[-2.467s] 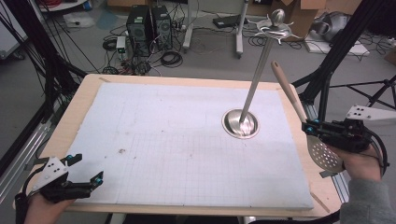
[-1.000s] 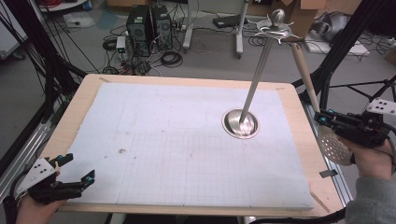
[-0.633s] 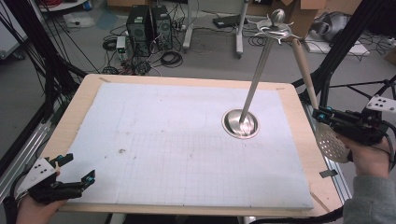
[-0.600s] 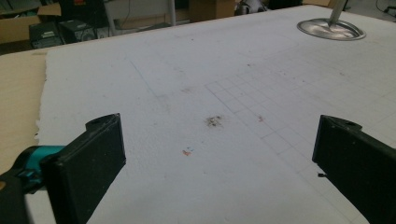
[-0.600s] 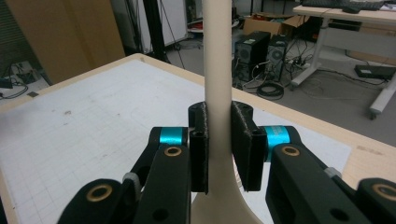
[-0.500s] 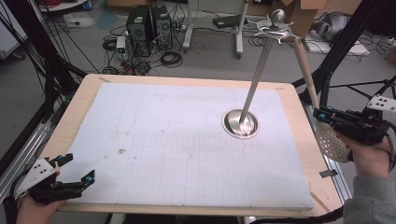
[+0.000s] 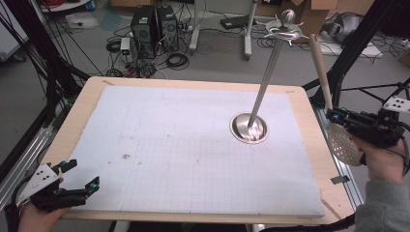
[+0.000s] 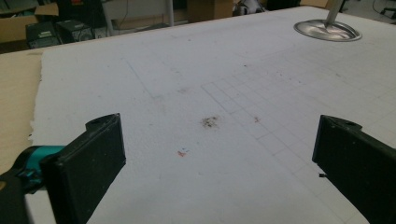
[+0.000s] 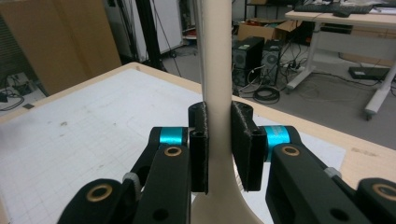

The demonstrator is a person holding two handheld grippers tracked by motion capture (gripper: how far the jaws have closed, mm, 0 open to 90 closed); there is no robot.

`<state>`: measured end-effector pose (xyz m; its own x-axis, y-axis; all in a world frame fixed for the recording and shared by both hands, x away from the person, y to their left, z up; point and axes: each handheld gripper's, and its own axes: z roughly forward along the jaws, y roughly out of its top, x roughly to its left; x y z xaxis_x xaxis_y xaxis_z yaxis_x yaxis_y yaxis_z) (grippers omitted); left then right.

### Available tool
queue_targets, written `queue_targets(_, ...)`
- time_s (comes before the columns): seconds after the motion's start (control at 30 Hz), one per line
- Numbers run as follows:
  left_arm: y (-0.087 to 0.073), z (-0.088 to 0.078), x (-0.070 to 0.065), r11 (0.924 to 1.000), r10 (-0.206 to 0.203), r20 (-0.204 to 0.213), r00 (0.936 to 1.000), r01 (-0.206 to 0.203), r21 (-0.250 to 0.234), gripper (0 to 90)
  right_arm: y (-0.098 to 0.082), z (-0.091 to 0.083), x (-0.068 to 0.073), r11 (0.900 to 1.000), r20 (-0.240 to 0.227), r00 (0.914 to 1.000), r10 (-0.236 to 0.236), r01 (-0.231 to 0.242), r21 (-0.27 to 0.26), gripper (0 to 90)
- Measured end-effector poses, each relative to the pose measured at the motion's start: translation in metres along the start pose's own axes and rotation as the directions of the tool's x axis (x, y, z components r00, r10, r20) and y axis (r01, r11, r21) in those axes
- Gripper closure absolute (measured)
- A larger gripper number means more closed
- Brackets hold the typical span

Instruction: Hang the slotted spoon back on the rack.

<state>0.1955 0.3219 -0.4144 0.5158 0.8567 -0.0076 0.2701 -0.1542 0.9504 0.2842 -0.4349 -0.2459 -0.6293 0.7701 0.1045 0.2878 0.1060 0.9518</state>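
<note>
Wooden skimmer (image 7: 338, 130) clamped in right tool (image 7: 336, 116), now raised upright beside stand (image 7: 270, 72), near hanging; left tool (image 7: 82, 186) apart, idle.

The left gripper (image 7: 80, 186) lies low at the near left corner, held in the person's left hand (image 7: 34, 212), its jaws spread wide apart. The right gripper (image 7: 333, 116) sits at the right edge (gripped in the right hand (image 7: 384, 159)), jaws clamped on a slotted spoon's (image 7: 345, 145) handle.
</note>
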Motion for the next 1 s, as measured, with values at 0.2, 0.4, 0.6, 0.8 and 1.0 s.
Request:
queue_targets(0.2, 0.0003, -0.0010, 0.0003, 1.0000, 0.001, 0.000, 1.0000, -0.001, -0.003, 2.8, 0.0006, -0.0004, -0.0010, 1.000, 0.010, 0.9999, 0.009, -0.009, -0.006, 77.8)
queue_targets(0.4, -0.0002, -0.0007, 0.0003, 1.0000, 0.003, 0.000, 1.0000, -0.003, 0.003, 2.8, 0.0003, -0.0015, -0.0027, 1.000, 0.016, 0.9997, 0.018, -0.018, -0.003, 77.8)
queue_targets(0.6, -0.0016, -0.0006, 0.0007, 0.9999, 0.009, -0.002, 1.0000, -0.009, 0.008, 2.8, -0.0002, -0.0005, -0.0037, 1.000, -0.001, 0.9996, 0.029, -0.029, -0.007, 77.8)
queue_targets(0.8, -0.0024, 0.0010, -0.0013, 0.9996, 0.023, 0.002, 0.9997, -0.023, 0.015, 2.8, -0.0018, 0.0042, -0.0053, 0.998, -0.013, 0.9981, 0.060, -0.060, 0.006, 77.8)
queue_targets(1.0, -0.0033, 0.0001, 0.0006, 0.9997, 0.018, -0.005, 0.9998, -0.018, 0.018, 2.8, -0.0023, 0.0071, -0.0046, 0.999, -0.034, 0.9982, 0.050, -0.050, 0.007, 77.8)
